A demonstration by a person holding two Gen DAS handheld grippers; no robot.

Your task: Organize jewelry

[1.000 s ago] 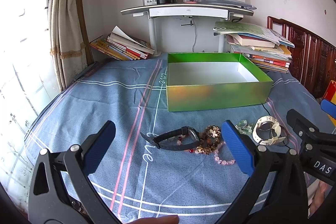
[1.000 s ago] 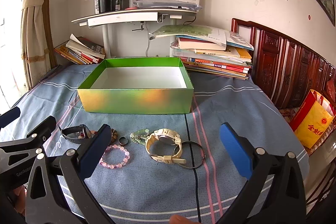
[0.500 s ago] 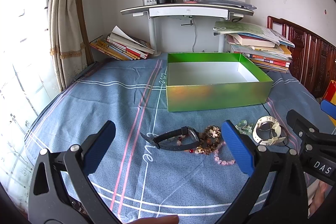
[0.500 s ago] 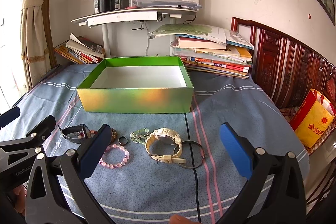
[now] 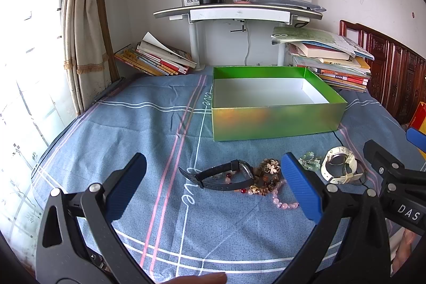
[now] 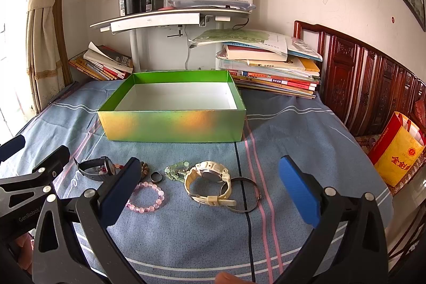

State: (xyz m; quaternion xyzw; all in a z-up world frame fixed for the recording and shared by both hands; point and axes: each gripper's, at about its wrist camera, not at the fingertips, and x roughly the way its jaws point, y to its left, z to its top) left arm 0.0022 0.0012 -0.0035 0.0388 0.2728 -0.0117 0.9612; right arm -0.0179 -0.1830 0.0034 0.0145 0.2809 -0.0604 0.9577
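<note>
While both tools are hovering spread and empty over the bed, left tool (image 5: 213, 188) is facing the black watch (image 5: 223, 175) at 12 o'clock; you are best pinching its strap edgewise, then lifting toward the green box (image 5: 274, 121) beyond.

1. Left gripper (image 5: 213, 184): jaws wide apart, nothing between the pads, held above the blue bedsheet (image 5: 138, 140).
2. Black watch (image 5: 226, 175) lies between the fingers, touching a bead pile (image 5: 269, 175).
3. Cream watch (image 5: 338, 164) further right.
4. Green box (image 5: 274, 121) behind, interior bare.
</note>
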